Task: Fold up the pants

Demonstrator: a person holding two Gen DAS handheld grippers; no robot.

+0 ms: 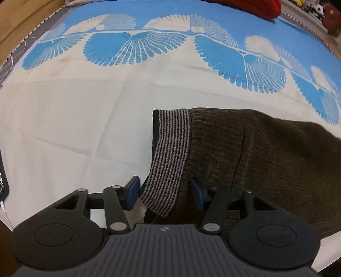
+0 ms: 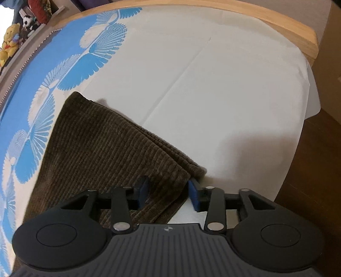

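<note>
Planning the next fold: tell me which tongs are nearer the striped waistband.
Left. The left tongs straddle the striped waistband of the pants. The right tongs straddle plain brown corduroy; no waistband shows there.

1 pair of brown ribbed pants (image 1: pixel 266 153), with 1 striped waistband (image 1: pixel 170 157). 2 grippers: left gripper (image 1: pixel 165 192) and right gripper (image 2: pixel 168 191), each with 2 blue pads. 1 bedspread (image 1: pixel 64 106), white and blue, printed with many fan shapes. 1 red item (image 1: pixel 255 8). 1 wooden bed rail (image 2: pixel 255 19). 1 yellow plush bear (image 2: pixel 9 40) and 1 plush panda (image 2: pixel 27 21); other toys too small to count.
</note>
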